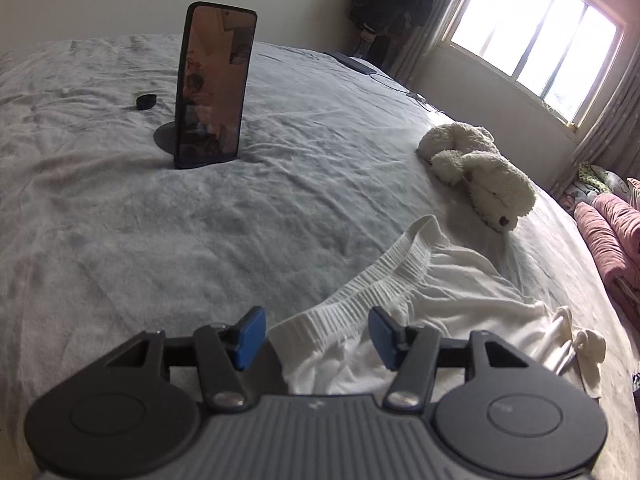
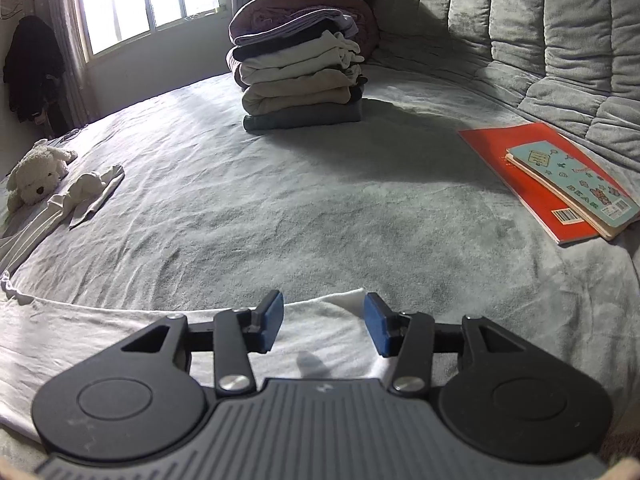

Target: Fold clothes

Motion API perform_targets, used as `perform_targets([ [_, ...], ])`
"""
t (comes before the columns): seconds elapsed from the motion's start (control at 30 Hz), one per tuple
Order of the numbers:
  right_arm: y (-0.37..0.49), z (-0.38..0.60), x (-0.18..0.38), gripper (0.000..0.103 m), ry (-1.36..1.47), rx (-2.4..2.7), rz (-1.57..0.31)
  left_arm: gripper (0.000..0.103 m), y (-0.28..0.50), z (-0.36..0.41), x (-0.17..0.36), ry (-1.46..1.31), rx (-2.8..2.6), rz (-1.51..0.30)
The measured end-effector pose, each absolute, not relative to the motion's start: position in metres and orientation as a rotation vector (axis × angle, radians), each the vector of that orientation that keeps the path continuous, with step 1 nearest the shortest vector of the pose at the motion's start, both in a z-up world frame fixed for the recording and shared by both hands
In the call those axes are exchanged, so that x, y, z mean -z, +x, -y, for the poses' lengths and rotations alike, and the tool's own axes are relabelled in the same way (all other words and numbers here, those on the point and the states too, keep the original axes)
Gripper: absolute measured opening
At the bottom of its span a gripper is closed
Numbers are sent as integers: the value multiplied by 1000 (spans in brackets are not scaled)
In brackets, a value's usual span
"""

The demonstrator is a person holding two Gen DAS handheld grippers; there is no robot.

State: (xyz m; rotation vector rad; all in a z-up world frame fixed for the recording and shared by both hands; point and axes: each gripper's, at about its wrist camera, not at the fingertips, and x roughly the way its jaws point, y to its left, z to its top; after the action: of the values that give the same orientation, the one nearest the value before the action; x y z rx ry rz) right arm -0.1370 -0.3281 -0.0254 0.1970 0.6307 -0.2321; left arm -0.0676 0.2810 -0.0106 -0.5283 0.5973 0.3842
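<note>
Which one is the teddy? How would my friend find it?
Look at the big grey bed, on the side nearest the bright window. The teddy lies there, just beyond the white shorts. It alone is fluffy, cream, with a dark nose.

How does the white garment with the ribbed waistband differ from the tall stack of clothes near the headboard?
The white garment with a ribbed waistband lies spread and unfolded; the tall stack of clothes is folded and piled up. The garment is a single white piece; the stack mixes beige, white, dark and grey-green layers. Both rest on the grey bed cover.
</note>
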Motion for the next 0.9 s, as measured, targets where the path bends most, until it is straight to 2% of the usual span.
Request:
perform_targets([
  [0.17, -101, 296, 9, 55, 176, 155, -632, 57, -19, -295, 5, -555, -307, -626],
  [0.47, -16, 216, 8, 55, 115, -29, -668, 58, 56, -289, 17, -463, -248, -684],
  [0.57, 12, 188, 9, 55, 68, -95, -677, 55, 58, -293, 30, -469, -261, -621],
  [0.63, 30, 167, 10, 55, 39, -160, -677, 46, 55, -291, 32, -465, -269, -554],
  [0.67, 39, 156, 11, 55, 24, -193, -676, 45, 54, -290, 33, -463, -274, -520],
  [0.77, 62, 135, 16, 55, -9, -222, -687, 44, 55, -285, 37, -492, -208, -452],
  [0.9, 93, 110, 26, 55, -54, -233, -704, 45, 65, -276, 49, -478, -160, -469],
])
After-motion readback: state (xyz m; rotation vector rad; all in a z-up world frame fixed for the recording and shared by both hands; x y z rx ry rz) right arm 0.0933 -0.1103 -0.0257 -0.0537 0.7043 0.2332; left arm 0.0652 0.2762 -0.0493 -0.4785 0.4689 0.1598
